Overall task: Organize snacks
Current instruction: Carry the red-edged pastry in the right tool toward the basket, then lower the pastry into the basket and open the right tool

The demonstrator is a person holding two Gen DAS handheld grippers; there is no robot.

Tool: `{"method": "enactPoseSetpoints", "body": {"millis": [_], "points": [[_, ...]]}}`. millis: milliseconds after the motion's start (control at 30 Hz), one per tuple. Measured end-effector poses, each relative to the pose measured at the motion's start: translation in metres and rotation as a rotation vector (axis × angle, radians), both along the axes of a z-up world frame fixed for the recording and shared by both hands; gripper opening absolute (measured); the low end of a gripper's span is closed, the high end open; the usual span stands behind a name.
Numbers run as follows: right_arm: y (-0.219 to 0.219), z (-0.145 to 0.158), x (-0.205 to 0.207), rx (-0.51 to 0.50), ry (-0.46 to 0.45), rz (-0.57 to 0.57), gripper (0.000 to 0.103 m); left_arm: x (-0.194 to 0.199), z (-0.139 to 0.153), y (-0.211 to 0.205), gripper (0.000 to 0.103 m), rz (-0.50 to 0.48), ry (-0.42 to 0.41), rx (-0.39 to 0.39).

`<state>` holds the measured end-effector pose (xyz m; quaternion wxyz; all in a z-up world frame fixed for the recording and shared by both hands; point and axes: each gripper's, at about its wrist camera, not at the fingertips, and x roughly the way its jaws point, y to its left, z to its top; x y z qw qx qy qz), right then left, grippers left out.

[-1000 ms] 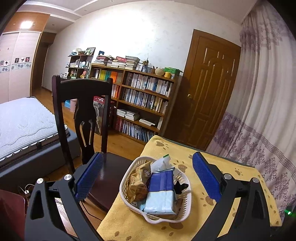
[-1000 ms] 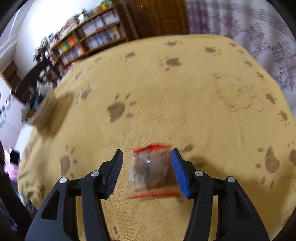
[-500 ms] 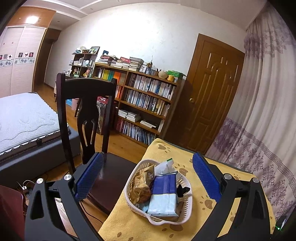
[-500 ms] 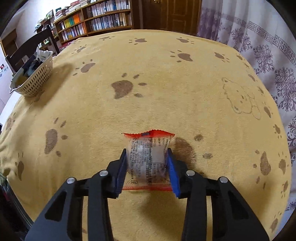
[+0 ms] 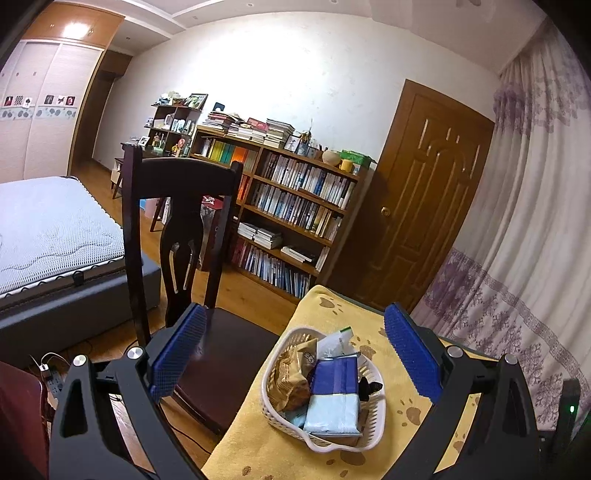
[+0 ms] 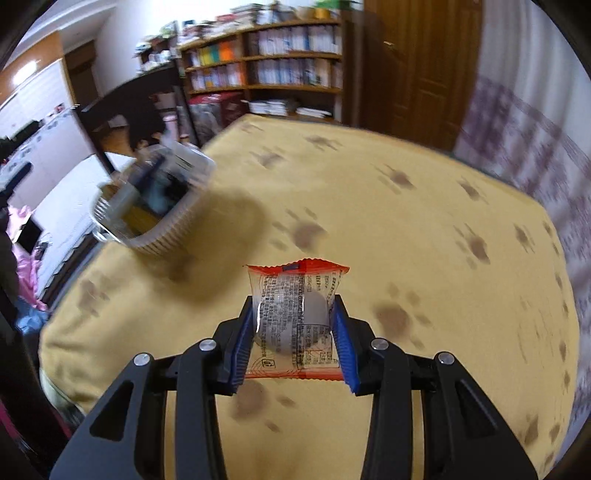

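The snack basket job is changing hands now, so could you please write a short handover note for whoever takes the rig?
Right claw: shut on a clear snack packet with red ends, held above the yellow paw-print tablecloth.
Left claw: open, empty, aimed at the white basket.
Done: basket already holds several packets, including a blue-and-white pack.
Left: carry the held packet to the basket and release it.

Warm ceiling lamp (image 5: 75, 29) glares at upper left; the left wrist view is sharp. The right wrist view smears with motion blur, basket (image 6: 147, 206) streaked, casting a dark shadow. Fisheye bending and black corners edge both.
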<state>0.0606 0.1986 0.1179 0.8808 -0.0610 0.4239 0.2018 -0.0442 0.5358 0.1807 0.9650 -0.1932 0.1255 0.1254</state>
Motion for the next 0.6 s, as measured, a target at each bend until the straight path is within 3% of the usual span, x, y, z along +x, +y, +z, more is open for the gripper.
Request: {"method": "enactPoseSetpoints", "body": {"millis": [200,600], "points": [[0.078,0.019,0.019,-0.009,-0.014,0.103,0.040,-0.005,0.000,0.010,0.098,0.004,-0.015,-0.032],[0.160,-0.007,0.073,0.026,0.096,0.096,0.040,-0.004,0.000,0.013,0.098,-0.002,-0.033,-0.048]]}}
